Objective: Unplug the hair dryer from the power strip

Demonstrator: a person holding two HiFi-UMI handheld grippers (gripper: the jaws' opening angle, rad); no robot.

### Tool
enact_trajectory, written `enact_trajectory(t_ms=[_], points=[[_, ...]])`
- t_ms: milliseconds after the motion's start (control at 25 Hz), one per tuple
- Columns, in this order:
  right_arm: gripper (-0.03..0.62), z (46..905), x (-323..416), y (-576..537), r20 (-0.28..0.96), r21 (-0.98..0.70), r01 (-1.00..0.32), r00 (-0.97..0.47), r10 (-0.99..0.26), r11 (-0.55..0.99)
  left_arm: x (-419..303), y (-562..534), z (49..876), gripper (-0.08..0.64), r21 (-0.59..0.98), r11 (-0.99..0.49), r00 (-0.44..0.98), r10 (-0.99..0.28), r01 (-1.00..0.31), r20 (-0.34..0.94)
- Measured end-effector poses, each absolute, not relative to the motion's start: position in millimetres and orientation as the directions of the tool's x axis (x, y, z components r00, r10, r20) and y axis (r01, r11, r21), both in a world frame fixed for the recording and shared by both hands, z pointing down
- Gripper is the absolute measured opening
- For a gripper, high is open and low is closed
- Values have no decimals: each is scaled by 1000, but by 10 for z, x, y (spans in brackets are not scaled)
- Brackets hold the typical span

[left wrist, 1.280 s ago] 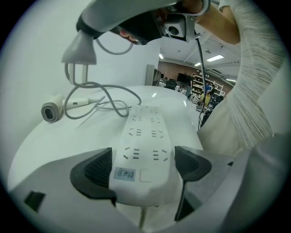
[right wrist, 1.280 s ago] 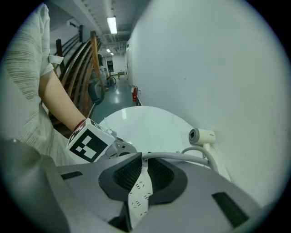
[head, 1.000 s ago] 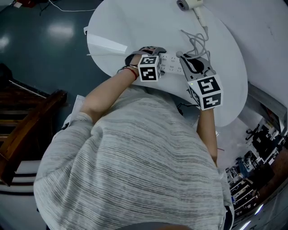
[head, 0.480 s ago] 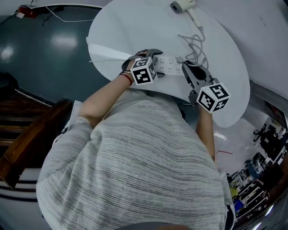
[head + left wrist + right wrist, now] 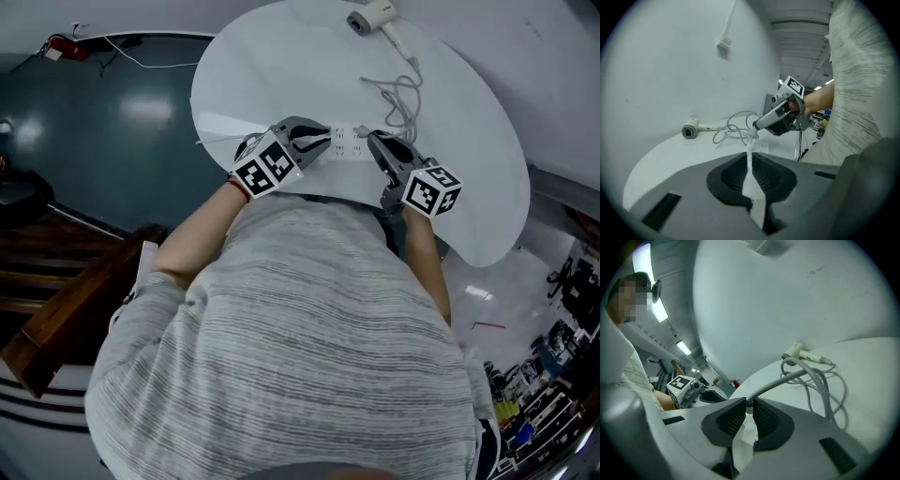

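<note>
Closing on strip (image 5: 345, 142), left jaws, right gripping plug (image 5: 751, 136) probably, white table (image 5: 281, 56), teal floor (image 5: 103, 159)

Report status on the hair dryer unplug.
Left hand-held gripper closing on power strip. Right hand-held gripper shut on plug. Plug looks seated. Nothing in the way.

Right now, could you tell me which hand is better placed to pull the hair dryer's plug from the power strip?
The right. The right tool is clamped on the plug at the power strip; the jaws of the left tool are closing with the strip between them, bracing it.
</note>
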State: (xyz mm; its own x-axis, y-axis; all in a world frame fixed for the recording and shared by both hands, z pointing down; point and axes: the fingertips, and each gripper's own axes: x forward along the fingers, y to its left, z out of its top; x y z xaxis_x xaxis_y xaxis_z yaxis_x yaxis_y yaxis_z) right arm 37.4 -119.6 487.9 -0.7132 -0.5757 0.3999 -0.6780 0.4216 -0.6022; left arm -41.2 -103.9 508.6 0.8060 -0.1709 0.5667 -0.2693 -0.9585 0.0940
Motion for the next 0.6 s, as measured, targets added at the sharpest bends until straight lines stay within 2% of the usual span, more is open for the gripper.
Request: enact_trajectory(t_ms=[40,80,400,600], points=[[54,4930,371,-1188,403,-613,-674,-715,-571,411,-418,-1044,5012,17,107,-954,817,-178,-280,548],[54,4991,363,-1176,412,-620,-674,-716,-564,402,-419,-1050,4936,8,123,-949,829,-185,-290,527],[54,5523,225,-1128,516,-623,-698,-706,-485,353,-438,-1060,4498,6,256,-907,900,-225,-333,372],[54,5658,186,-1093,563,-608,-716,-694,-449,344,-463,-1079,4309,6,273,-900,915,-251,-340,315]])
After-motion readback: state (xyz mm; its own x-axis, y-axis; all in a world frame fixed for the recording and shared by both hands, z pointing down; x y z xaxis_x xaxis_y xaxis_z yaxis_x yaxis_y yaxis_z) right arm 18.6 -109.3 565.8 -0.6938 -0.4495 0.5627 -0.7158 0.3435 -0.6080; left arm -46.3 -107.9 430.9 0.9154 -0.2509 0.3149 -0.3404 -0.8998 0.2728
